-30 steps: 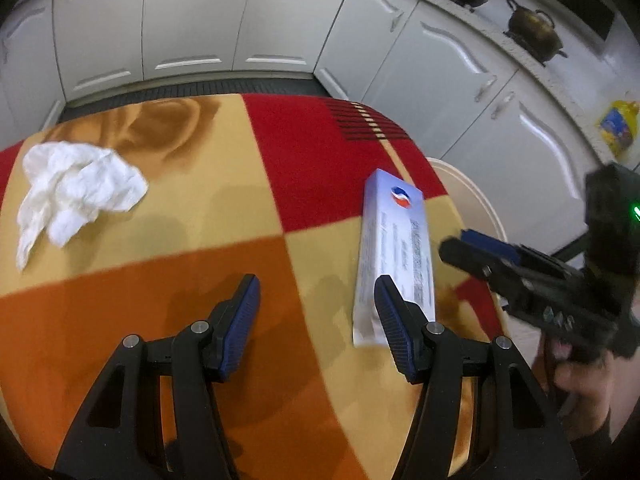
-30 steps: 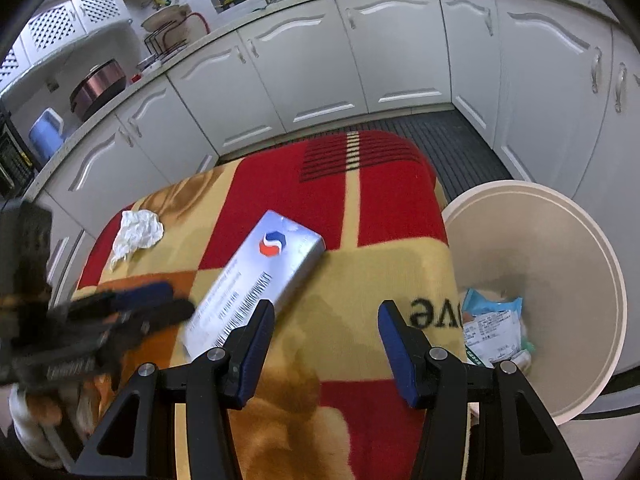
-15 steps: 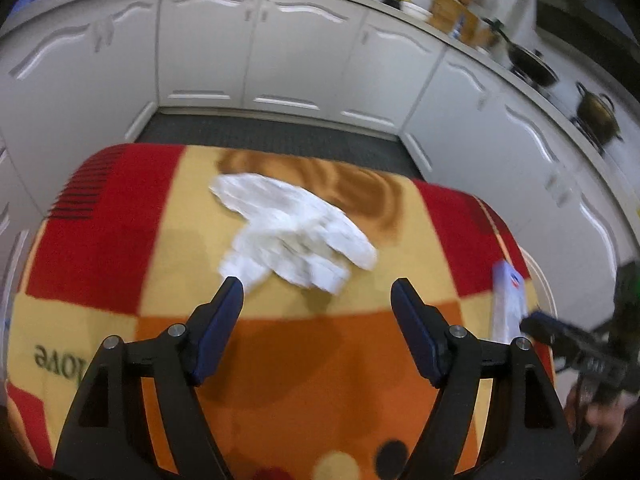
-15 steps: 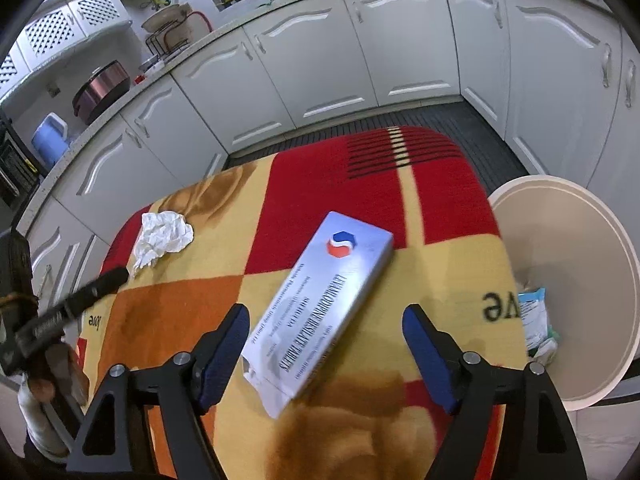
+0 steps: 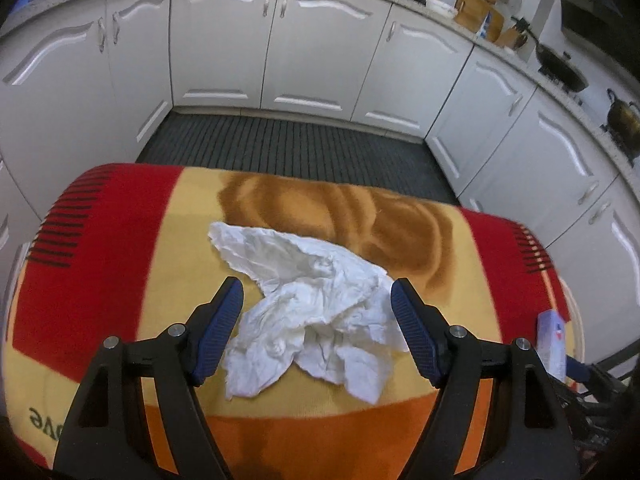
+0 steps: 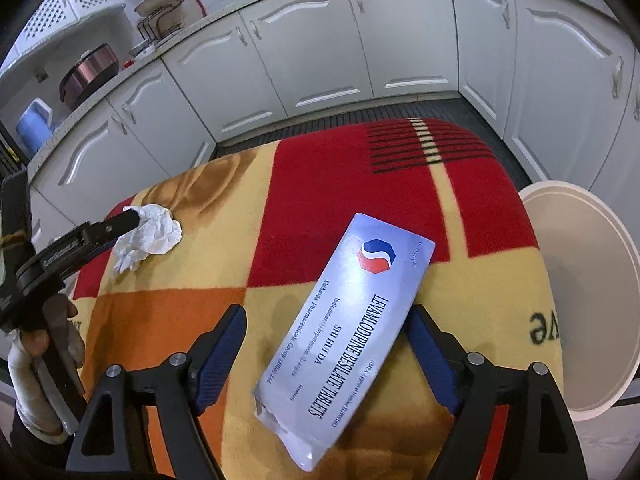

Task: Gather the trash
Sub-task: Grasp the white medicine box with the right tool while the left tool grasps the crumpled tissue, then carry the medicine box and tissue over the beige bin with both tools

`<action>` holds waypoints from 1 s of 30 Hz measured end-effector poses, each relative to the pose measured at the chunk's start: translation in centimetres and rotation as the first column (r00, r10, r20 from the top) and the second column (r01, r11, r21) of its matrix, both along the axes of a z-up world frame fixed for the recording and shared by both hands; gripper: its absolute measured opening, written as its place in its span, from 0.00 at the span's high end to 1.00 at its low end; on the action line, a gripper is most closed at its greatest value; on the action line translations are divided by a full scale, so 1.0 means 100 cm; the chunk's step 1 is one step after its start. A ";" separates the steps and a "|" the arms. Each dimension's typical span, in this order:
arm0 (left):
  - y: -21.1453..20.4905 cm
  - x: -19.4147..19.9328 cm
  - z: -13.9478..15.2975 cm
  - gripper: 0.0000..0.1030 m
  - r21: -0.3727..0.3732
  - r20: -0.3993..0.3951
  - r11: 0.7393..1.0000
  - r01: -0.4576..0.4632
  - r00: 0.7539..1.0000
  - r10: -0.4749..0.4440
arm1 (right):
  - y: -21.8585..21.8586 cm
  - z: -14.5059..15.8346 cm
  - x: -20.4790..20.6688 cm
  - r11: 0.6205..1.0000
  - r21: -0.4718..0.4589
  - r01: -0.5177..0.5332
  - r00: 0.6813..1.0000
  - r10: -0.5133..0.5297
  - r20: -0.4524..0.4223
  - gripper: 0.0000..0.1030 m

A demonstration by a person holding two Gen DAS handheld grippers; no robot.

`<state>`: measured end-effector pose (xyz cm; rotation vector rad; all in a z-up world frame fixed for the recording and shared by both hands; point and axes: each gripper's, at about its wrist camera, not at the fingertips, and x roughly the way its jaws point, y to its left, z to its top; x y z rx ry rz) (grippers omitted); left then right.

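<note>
A crumpled white tissue (image 5: 312, 304) lies on the red, yellow and orange blanket (image 5: 120, 240). My left gripper (image 5: 316, 300) is open, its blue pads on either side of the tissue, apart from it. The tissue also shows in the right wrist view (image 6: 148, 236), with the left gripper (image 6: 134, 216) at it. A silver tablet box (image 6: 348, 336) lies flat on the blanket between the open fingers of my right gripper (image 6: 326, 328), apart from the pads; its end shows in the left wrist view (image 5: 554, 340). A cream trash bin (image 6: 592, 304) stands at the right.
White kitchen cabinets (image 5: 320, 52) curve around behind the blanket-covered table. A dark ribbed floor mat (image 5: 292, 148) lies between table and cabinets. Pots (image 5: 622, 120) and utensils stand on the counter at the right. A blue jug (image 6: 34, 124) and a copper pot (image 6: 90, 74) stand on the left counter.
My left gripper swung from the tablet box to the tissue and closed in until its fingers straddle it. My right gripper moved forward and lower, so the box now lies between its fingers.
</note>
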<state>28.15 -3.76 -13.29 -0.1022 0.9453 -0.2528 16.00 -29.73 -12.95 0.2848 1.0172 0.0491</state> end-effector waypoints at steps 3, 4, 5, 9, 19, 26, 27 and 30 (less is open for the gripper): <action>-0.002 0.004 -0.006 0.26 0.014 -0.011 1.000 -0.012 1.000 0.012 | 0.002 -0.001 0.002 1.000 -0.010 -0.001 1.000 0.002 0.002 0.22; -0.003 0.006 -0.008 0.26 0.015 -0.013 1.000 -0.020 1.000 0.020 | 0.003 -0.002 0.003 1.000 -0.015 -0.002 1.000 0.002 0.003 0.22; -0.004 0.008 -0.009 0.26 0.013 -0.016 1.000 -0.027 1.000 0.027 | 0.005 -0.003 0.005 1.000 -0.020 -0.003 1.000 0.003 0.003 0.22; -0.006 0.012 -0.011 0.27 0.018 -0.017 0.999 -0.044 0.999 0.044 | 0.010 -0.005 0.006 0.999 -0.047 -0.006 1.000 0.007 0.014 0.18; -0.014 0.001 -0.012 0.54 0.048 0.004 0.999 -0.021 1.000 0.021 | 0.019 -0.009 0.000 0.989 -0.144 -0.013 0.998 0.023 0.066 0.32; -0.008 -0.019 -0.003 0.71 0.020 0.009 1.000 -0.003 1.000 0.003 | 0.008 -0.005 -0.010 0.996 -0.086 -0.012 0.997 0.019 0.081 0.50; -0.007 -0.025 -0.001 0.71 0.014 0.016 1.000 0.003 1.000 -0.003 | 0.007 -0.004 -0.012 0.997 -0.075 -0.017 0.996 0.024 0.086 0.50; -0.007 -0.041 0.007 0.72 -0.006 0.026 1.000 0.026 0.999 -0.026 | 0.008 0.000 -0.022 0.998 -0.043 -0.042 0.994 0.046 0.099 0.51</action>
